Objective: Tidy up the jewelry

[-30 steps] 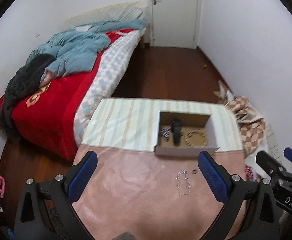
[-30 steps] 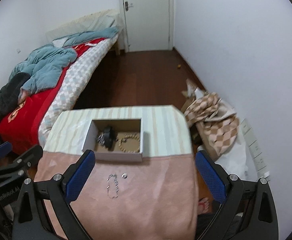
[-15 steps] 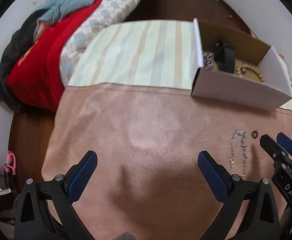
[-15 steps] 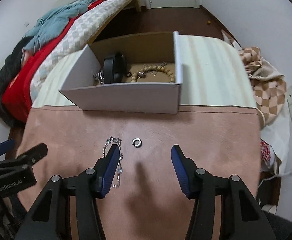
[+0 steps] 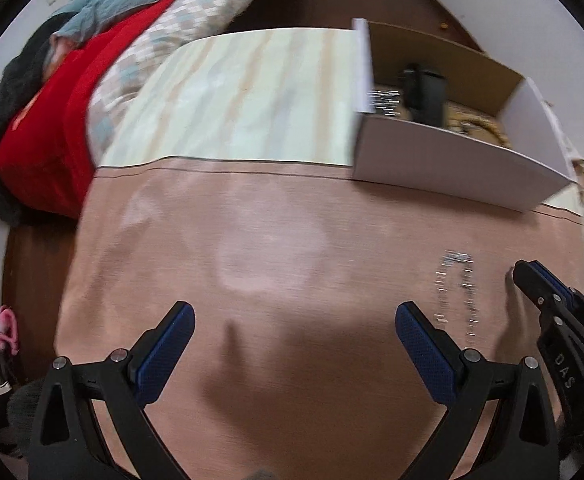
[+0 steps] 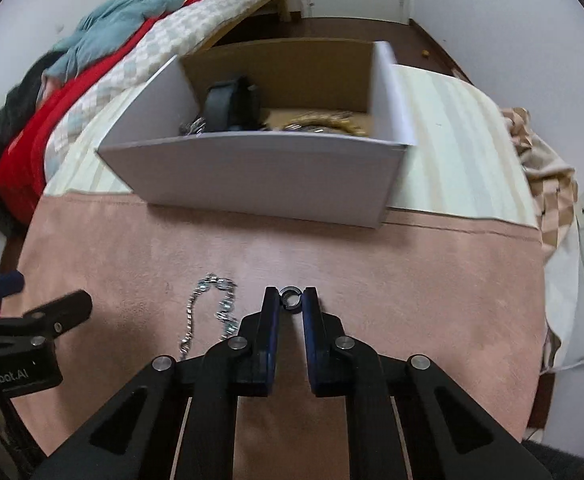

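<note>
Standing beyond both grippers, the open box point(image 6: 252, 176) is seen on the pink cloth point(image 6: 411, 280). The left gripper point(image 5: 292, 332) is held spread wide. The right gripper point(image 6: 290, 300), jaws just closing, is pinched on the small ring point(image 6: 290, 295), the chain point(image 6: 212, 308) left of it.

both wrist views look steeply down, close, sharing the pink cloth point(image 5: 252, 240).

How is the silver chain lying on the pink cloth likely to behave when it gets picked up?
The silver chain is made of small links and lies in a loose bent loop, so it will probably hang limp and swing. It looks thin, so likely light. Its links may snag on the fuzzy pink cloth, and a pinch at one point could let it slip.
</note>
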Demonstrator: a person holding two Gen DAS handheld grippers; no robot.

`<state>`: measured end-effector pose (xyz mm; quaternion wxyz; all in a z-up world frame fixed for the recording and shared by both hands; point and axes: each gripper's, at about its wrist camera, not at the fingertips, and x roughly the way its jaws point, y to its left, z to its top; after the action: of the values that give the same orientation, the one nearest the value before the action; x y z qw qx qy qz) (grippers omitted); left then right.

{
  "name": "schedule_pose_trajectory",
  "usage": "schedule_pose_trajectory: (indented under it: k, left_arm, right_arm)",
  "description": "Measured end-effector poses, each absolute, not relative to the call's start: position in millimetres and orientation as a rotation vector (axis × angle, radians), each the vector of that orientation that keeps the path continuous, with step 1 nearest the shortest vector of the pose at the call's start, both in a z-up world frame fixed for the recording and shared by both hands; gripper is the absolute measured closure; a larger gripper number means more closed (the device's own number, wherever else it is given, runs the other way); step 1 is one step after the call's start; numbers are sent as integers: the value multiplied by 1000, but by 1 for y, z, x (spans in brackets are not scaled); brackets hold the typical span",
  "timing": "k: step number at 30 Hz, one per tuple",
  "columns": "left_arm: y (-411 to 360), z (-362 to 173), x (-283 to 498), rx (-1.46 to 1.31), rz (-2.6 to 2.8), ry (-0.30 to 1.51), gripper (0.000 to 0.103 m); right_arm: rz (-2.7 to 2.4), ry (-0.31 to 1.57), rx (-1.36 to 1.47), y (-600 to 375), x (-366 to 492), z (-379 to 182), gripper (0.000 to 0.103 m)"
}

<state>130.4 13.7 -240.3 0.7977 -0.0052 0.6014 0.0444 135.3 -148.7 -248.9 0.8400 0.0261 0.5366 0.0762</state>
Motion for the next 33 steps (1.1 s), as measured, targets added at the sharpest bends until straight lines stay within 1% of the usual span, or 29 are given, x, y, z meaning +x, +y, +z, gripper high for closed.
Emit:
schedule_pose_trajectory:
  k: [6,7,8,9,10,11,12,13,14,20,26,27,29,31,33]
  left_arm:
    - [-26,-252,128,-68,-38,1334,2]
    - [-32,-255,129,-60,-53,1335,12]
    - [-38,-259,130,-42,-62,1339,35]
    - [-44,-263,131,-17,-67,1348,48]
    - [-49,-263,130,23,-63,1333,53]
    - [-53,-262,129,49,-85,1308,65]
    - [-55,-262,128,59,-101,1291,72]
    - [-55,-261,128,64,-108,1285,88]
    - [-53,-261,129,58,-112,1288,99]
    - [-17,-256,134,-51,-101,1287,103]
    - [0,-226,130,-94,-127,1229,103]
    - [0,-221,130,-104,-149,1225,103]
    - [1,-218,135,-143,-212,1242,102]
    - [-7,-215,135,-144,-235,1240,96]
    - [-17,-224,134,-133,-250,1278,79]
  right_arm:
    - [106,1113,133,-196,112,-229,91]
    - [97,1113,137,-199,110,-228,91]
    - [86,1112,143,-204,106,-227,91]
    - [75,1112,148,-208,103,-227,91]
    - [65,1112,150,-213,101,-226,91]
    - [59,1111,153,-215,99,-226,91]
    - [50,1110,159,-218,97,-225,91]
    - [45,1108,165,-221,96,-225,91]
    - [41,1104,167,-223,95,-223,91]
    - [39,1074,190,-224,92,-212,91]
    - [69,1033,215,-217,92,-193,91]
    - [77,1027,221,-216,92,-190,103]
    - [87,1019,228,-215,94,-185,103]
    - [90,1014,221,-212,96,-183,103]
    - [93,1021,214,-211,97,-186,103]
